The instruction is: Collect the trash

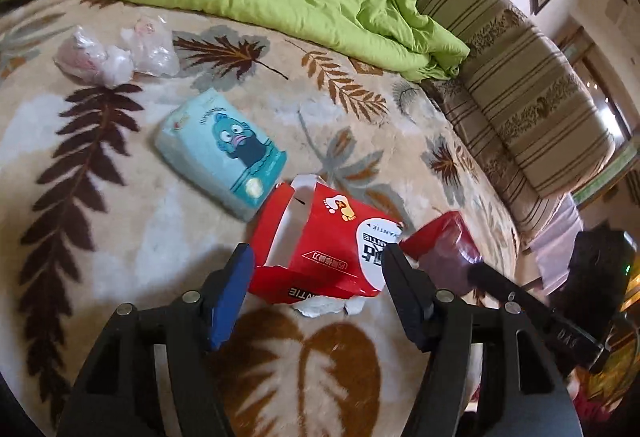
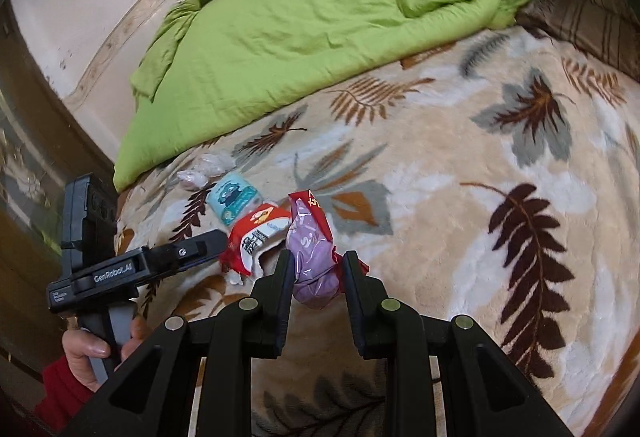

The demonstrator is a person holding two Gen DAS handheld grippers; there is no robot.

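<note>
A torn red carton (image 1: 328,249) lies on the leaf-patterned blanket, between the spread fingers of my left gripper (image 1: 316,263), which is open. In the right wrist view the same carton (image 2: 256,237) sits just ahead of the left gripper's tip (image 2: 208,239). My right gripper (image 2: 319,269) is shut on a purple and red snack wrapper (image 2: 312,253), held just above the blanket beside the carton. That wrapper (image 1: 444,245) also shows in the left wrist view. A pale blue tissue pack (image 1: 222,153) touches the carton's far end. Crumpled clear plastic scraps (image 1: 116,53) lie farther back left.
A rumpled green duvet (image 2: 304,37) covers the far part of the bed. Striped pillows (image 1: 520,105) lie along the headboard side. The bed edge and a wall are at the left in the right wrist view, where a hand (image 2: 92,353) in a red sleeve holds the left gripper.
</note>
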